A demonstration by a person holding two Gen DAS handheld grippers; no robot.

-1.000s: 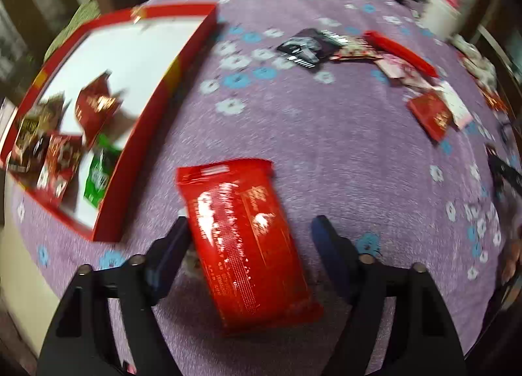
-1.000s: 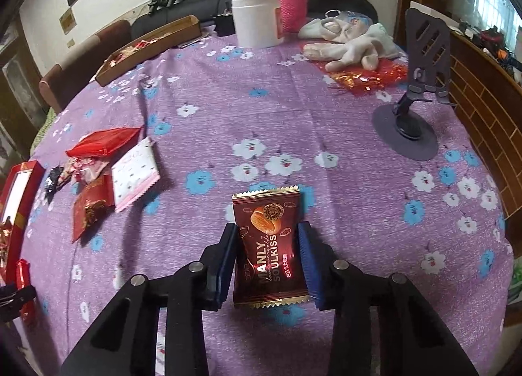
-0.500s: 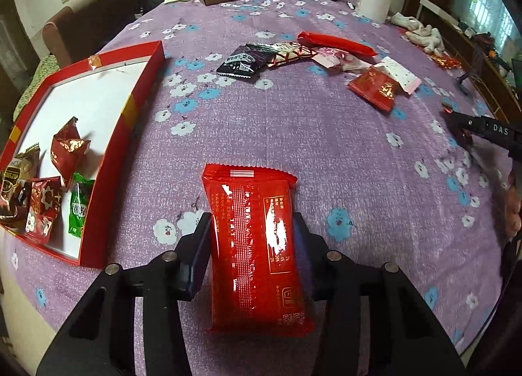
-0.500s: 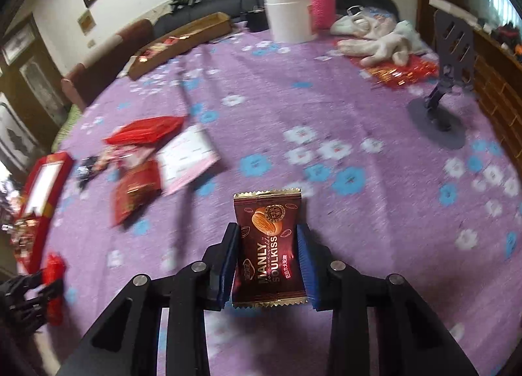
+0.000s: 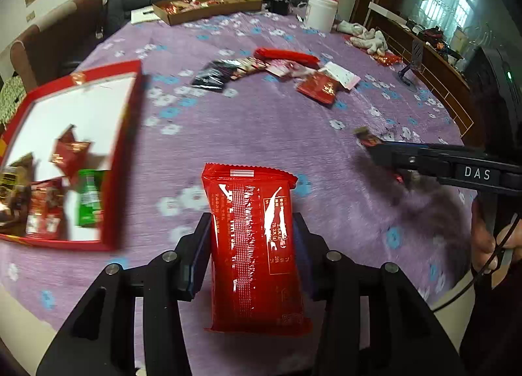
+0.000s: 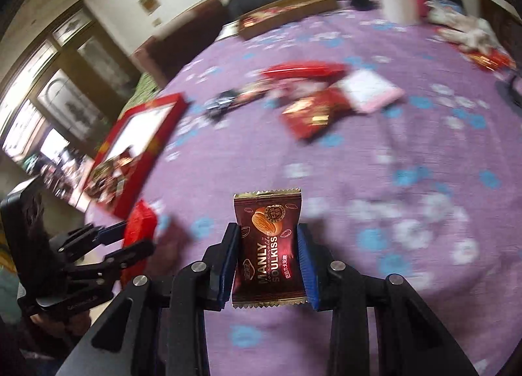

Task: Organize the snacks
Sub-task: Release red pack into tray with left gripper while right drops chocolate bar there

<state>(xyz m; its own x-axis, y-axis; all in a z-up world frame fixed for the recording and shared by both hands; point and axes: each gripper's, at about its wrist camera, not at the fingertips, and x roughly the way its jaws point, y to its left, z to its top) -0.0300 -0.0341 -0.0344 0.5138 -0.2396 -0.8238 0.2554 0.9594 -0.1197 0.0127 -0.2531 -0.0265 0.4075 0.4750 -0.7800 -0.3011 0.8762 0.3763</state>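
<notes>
Left hand-held gripper point(image 5: 253, 245) is clamped on a red snack pack point(image 5: 254, 245), held above the purple counter point(image 5: 261, 134) near the red tray point(image 5: 127, 147). Right hand-held gripper point(image 6: 269, 258) grips a brown almond candy packet point(image 6: 269, 245), also off the counter.

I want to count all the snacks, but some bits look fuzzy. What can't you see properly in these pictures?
- Snacks in the red box: right wrist view, motion blur smears them; left wrist view, the left edge crops some.
- Loose snack pile: right wrist view, blurred, labels unreadable.
- Red packet print: left wrist view, glare and tiny text.
- Cardboard tray contents: left wrist view, too far and small.
</notes>
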